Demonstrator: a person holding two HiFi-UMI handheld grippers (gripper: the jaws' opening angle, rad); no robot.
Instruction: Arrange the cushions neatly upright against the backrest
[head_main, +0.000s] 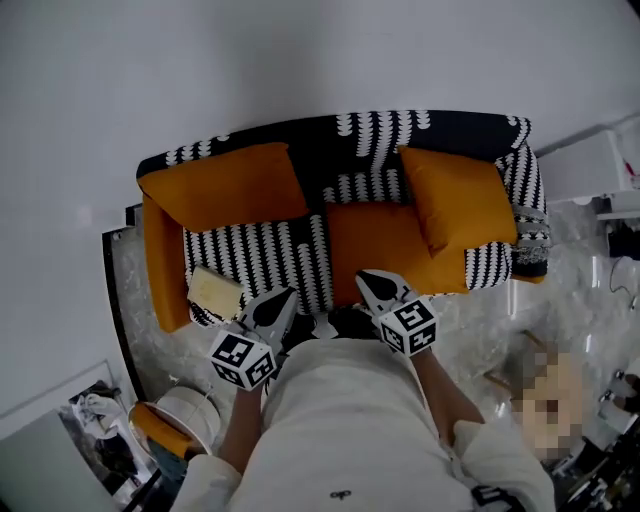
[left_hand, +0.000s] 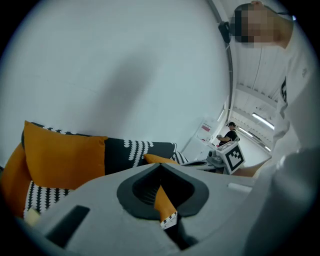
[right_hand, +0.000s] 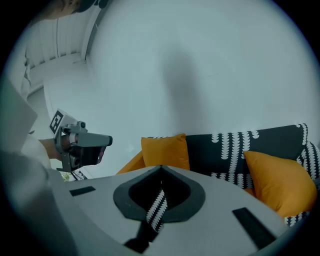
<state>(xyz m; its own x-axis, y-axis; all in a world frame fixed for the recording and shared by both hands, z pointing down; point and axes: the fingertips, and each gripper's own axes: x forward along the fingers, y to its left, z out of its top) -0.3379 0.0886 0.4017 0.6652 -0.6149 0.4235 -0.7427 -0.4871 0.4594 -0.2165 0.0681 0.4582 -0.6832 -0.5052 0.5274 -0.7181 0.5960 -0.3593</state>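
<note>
Left claw (head_main: 280, 300): jaws together, empty, over the sofa's (head_main: 470, 135) front edge. Right claw (head_main: 372, 285): likewise closed, empty. Sofa: black-and-white pattern, against a white wall (head_main: 300, 60), on a marbled floor (head_main: 575, 270). Left cushion (head_main: 225, 185): orange, upright against the backrest. Cream pad (head_main: 213, 292): on the left seat, near the left claw. Right cushion (head_main: 460, 200): orange, against the backrest, slightly tilted.

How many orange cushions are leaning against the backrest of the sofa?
2. The left orange cushion leans at the left end of the backrest; the right orange cushion leans at its right end. The backrest shows fully, so none seems hidden.
</note>
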